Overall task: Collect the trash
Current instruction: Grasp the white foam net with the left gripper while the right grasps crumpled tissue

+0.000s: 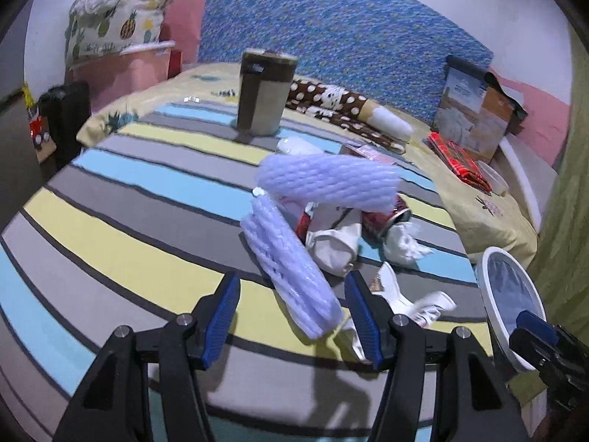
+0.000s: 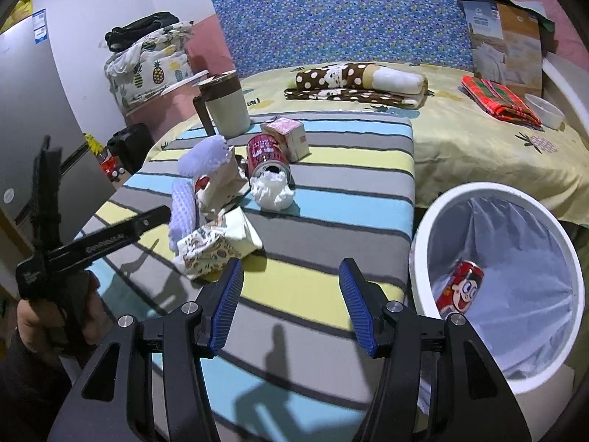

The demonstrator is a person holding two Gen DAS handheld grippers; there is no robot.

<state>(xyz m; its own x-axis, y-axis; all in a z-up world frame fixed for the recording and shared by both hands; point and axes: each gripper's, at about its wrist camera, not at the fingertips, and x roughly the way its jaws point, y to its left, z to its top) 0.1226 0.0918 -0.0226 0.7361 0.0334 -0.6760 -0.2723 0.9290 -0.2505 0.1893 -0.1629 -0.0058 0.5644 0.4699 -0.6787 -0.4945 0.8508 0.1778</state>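
My left gripper (image 1: 292,287) is open low over the striped cushion (image 1: 129,221). A lavender foam net sleeve (image 1: 291,258) lies slantwise between its fingers, and the pads do not press it. Beyond it are a second foam net (image 1: 327,180), a crumpled white wrapper (image 1: 335,246), a tipped red can (image 1: 390,221) and a wad of tissue (image 1: 405,246). My right gripper (image 2: 291,272) is open over the cushion's near edge with nothing between its fingers. The white bin (image 2: 478,191) to its right holds a red can (image 2: 460,291).
A lidded mug (image 2: 224,107) and a small pink box (image 2: 287,136) stand at the cushion's far end. A patterned wrapper (image 2: 210,246) lies near the front. The bed (image 2: 478,140) behind carries a rolled spotted blanket (image 2: 353,77), a red cloth and a white bowl.
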